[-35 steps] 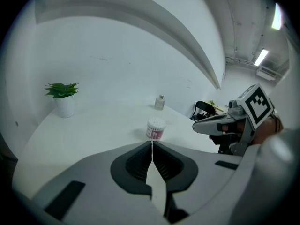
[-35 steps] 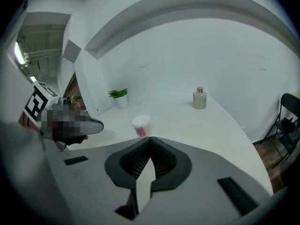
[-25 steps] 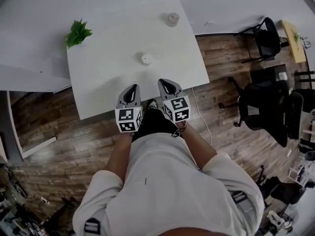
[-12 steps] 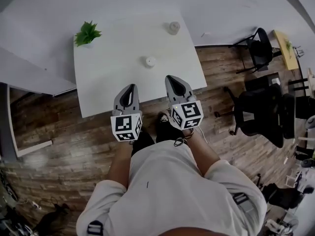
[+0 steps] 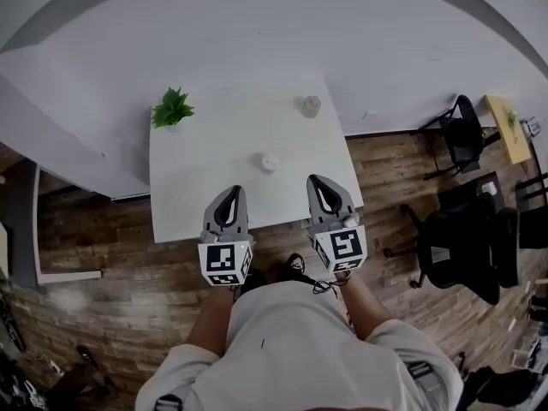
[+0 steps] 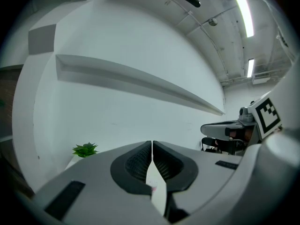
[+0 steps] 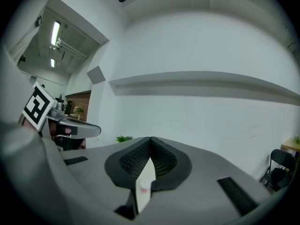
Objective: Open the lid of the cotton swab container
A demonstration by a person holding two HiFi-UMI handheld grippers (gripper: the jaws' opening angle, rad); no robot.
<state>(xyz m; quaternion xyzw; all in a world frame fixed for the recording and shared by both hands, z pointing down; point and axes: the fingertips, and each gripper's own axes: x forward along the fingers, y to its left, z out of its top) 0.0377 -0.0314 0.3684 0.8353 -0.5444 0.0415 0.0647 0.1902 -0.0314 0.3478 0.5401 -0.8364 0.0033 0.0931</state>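
Cotton swab container point(image 5: 269, 162) sits mid-table point(image 5: 197, 174), lid on, apart from both grippers. Your left gripper point(image 5: 232, 192) and right gripper point(image 5: 316, 181) hover at the near edge, jaws together, empty. Plant point(image 5: 172, 108) at far-left corner.

Head camera looks steeply down from above my shoulders; the table point(image 5: 248, 135) lies far below. Cameras on my left gripper point(image 5: 230, 190) and right gripper point(image 5: 319, 180) sit close behind their jaws, facing about level at the white wall point(image 6: 140, 46). All three catch the plant point(image 5: 172, 108) on the table's far left corner.
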